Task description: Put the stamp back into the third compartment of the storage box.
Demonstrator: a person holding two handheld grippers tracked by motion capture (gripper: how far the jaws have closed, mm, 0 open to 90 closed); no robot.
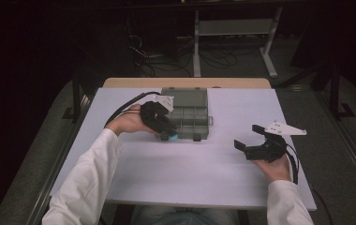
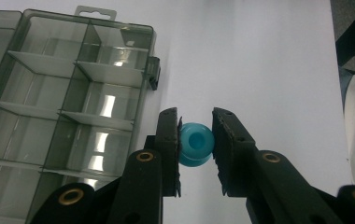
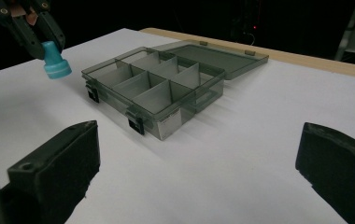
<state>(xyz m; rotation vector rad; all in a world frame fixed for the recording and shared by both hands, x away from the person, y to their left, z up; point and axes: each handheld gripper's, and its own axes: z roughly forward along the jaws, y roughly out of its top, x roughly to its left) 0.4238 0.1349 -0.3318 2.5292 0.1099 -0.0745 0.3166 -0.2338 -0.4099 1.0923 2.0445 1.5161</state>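
A small blue spool-shaped piece is clamped between the jaws of my left gripper, held above the white table just in front of the box's near-left corner. From the right gripper view the same blue piece hangs from the left gripper, off the table surface. The clear grey compartment box lies open at the table's middle, lid folded back, its compartments looking empty. My right gripper rests low at the table's right, jaws wide apart with nothing between them.
The white table has bare surface in front of the box and to the right. A wooden edge runs along the far side. A white metal stand and cables sit on the dark floor beyond.
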